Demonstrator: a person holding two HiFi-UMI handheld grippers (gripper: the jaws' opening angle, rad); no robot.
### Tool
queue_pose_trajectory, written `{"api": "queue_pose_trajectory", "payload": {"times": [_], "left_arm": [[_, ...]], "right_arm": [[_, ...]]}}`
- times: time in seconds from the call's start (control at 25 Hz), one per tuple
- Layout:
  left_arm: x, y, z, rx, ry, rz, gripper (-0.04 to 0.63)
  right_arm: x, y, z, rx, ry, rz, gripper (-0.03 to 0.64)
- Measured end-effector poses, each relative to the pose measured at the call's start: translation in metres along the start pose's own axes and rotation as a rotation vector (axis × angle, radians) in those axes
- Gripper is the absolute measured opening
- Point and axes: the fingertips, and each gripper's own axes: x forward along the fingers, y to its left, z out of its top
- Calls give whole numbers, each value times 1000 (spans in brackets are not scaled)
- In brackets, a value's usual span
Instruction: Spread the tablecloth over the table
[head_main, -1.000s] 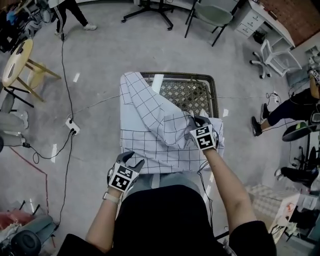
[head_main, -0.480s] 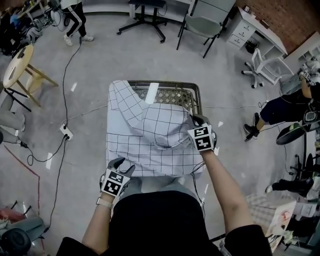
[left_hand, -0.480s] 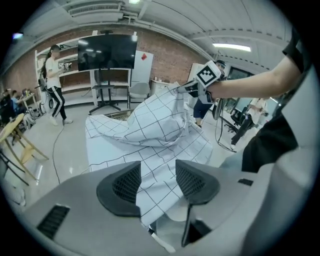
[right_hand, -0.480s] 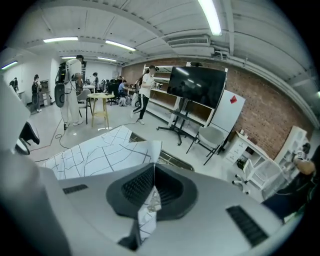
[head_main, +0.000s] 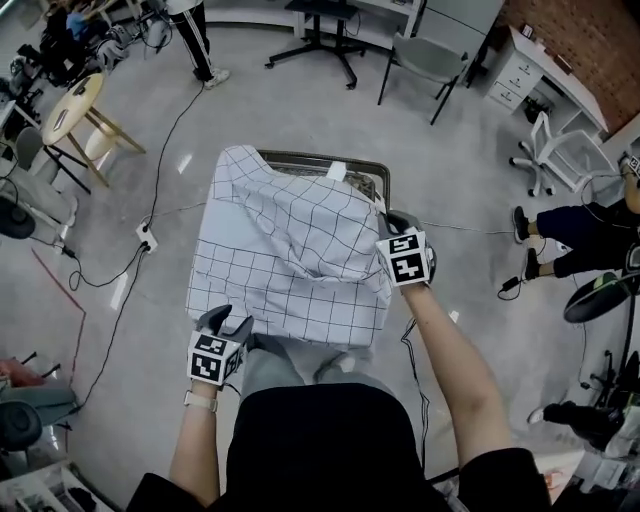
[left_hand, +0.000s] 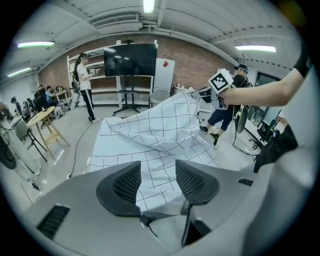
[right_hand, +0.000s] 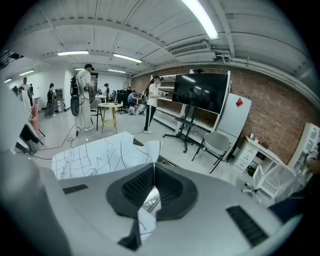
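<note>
At the desk's 7 o'clock corner, the left hand-held gripper (head_main: 228, 322) hovers with jaws apart and empty, just off the checked tablecloth (head_main: 290, 265). At 3 o'clock, the right hand-held gripper (head_main: 386, 222) is clamped on a raised fold. The rumpled cloth covers most of the desk (head_main: 310, 157), leaving the 1 o'clock corner bare.

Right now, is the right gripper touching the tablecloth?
Touching. The right gripper view shows the right gripper shut on a fold of the tablecloth.
</note>
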Motion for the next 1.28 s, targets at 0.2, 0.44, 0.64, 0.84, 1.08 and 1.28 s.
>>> {"api": "queue_pose_trajectory", "payload": {"times": [0.2,0.44,0.64,0.84,1.08,1.28], "left_arm": [[7,-9,-20,-30,-15,31,215],[37,-4,-8,-64,-29,14,215],[68,7,9,-78,-57,2,215],[87,-1,20,-120,-61,-12,215],[96,-20,34,-139,-50,-14,215],[88,-52,65,-197,-19,61,215]], "right_arm": [[14,-13,-21,30,-1,-3,12],[40,-44,-19,29,14,-19,12],[65,-80,-10,22,30,-51,12],[88,-121,1,2,56,-72,12],[115,-158,21,-21,73,-51,12],[138,-203,36,-30,78,12,12]]}}
